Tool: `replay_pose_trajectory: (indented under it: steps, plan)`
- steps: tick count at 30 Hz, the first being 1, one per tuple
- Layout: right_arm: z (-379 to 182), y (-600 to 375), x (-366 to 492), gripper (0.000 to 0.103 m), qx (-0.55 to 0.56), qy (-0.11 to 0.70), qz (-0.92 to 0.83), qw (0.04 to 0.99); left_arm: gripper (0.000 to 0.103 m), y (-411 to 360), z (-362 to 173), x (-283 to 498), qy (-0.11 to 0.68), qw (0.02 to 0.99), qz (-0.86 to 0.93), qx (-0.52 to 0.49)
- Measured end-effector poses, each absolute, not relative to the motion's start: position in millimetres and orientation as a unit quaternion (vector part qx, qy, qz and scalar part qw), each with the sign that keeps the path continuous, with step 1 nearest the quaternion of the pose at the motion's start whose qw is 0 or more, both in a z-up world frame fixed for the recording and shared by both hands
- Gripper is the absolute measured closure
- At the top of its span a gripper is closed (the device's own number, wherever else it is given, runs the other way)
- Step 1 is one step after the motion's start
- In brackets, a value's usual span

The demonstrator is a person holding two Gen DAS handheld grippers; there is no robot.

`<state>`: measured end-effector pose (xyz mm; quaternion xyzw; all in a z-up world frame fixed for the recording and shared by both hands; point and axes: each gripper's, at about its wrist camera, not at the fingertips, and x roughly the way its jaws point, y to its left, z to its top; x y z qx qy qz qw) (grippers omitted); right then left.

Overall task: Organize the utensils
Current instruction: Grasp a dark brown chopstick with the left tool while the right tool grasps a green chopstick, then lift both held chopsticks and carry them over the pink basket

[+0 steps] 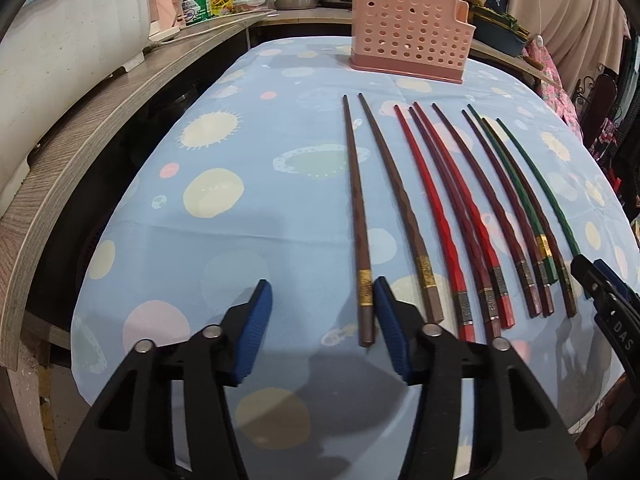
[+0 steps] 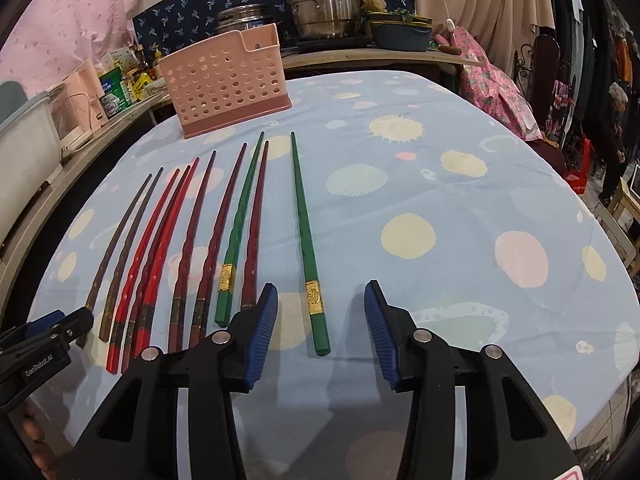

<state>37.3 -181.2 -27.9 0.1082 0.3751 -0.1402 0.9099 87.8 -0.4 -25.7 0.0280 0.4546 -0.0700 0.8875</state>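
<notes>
Several chopsticks lie side by side on the blue spotted tablecloth (image 1: 224, 240), thick ends toward me: brown, red, maroon and green. The leftmost brown chopstick (image 1: 357, 216) has its thick end between the fingers of my left gripper (image 1: 322, 284), close to the right pad, untouched; the jaws stand apart. In the right wrist view the rightmost green chopstick (image 2: 306, 240) lies apart from the row, its thick end between the open fingers of my right gripper (image 2: 322, 286), touching neither pad. A pink perforated utensil holder (image 1: 408, 36) (image 2: 228, 88) stands upright at the table's far edge.
A wooden counter (image 1: 80, 128) runs along the left with a white container (image 1: 68, 28), bottles and steel pots (image 2: 326, 4) behind. Pink floral cloth (image 2: 492, 92) hangs off the far right corner. A person (image 2: 618, 120) stands far off to the right.
</notes>
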Motion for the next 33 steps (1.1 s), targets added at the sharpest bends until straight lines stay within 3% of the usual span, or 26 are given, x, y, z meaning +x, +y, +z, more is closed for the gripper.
replay_pose_trajectory:
  steps: [4, 6, 9, 19, 33]
  plan:
    - [-28, -180, 38, 0.088, 0.105, 0.381, -0.129, 0.910, 0.080, -2, -24, 87, 0.457, 0.885, -0.084, 0.024]
    - [-28, -179, 38, 0.094, 0.104, 0.382, -0.120, 0.910, 0.088, -1, -23, 87, 0.461, 0.882, -0.094, 0.016]
    - [-27, -178, 35, 0.095, 0.107, 0.384, -0.110, 0.911, 0.095, 4, -22, 88, 0.468, 0.878, -0.100, 0.001]
    - [12, -178, 10, 0.095, 0.112, 0.347, -0.103, 0.925, 0.096, 23, -3, 71, 0.461, 0.881, -0.106, -0.017]
    - [127, -202, 2, 0.096, 0.105, 0.235, -0.107, 0.960, 0.096, 33, 105, 83, 0.369, 0.922, -0.110, -0.032]
